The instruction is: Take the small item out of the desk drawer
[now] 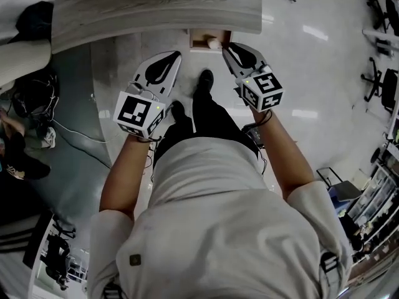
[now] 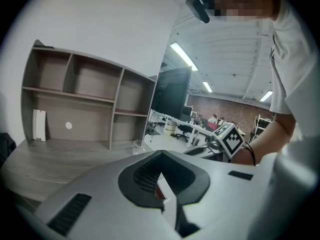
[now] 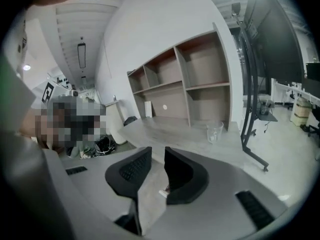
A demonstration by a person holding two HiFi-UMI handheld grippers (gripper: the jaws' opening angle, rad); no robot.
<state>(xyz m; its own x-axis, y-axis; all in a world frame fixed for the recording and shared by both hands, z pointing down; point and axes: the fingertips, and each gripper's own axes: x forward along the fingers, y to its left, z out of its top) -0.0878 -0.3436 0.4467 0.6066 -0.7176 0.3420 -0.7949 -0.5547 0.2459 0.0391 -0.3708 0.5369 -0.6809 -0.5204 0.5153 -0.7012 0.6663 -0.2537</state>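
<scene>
Left white two-jaw gripper (image 1: 175, 56) clenched on nothing, right white gripper (image 1: 226, 47) slightly parted and empty, tips just beside the small open wooden drawer (image 1: 209, 33) at the grey desk's (image 1: 156, 8) front edge, small white item (image 1: 214, 43) inside the drawer.

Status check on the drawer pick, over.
Left hand-held gripper shut, empty. Right hand-held gripper slightly open, empty, at the open drawer. Small item lies in drawer, not gripped. Nothing blocking.
</scene>
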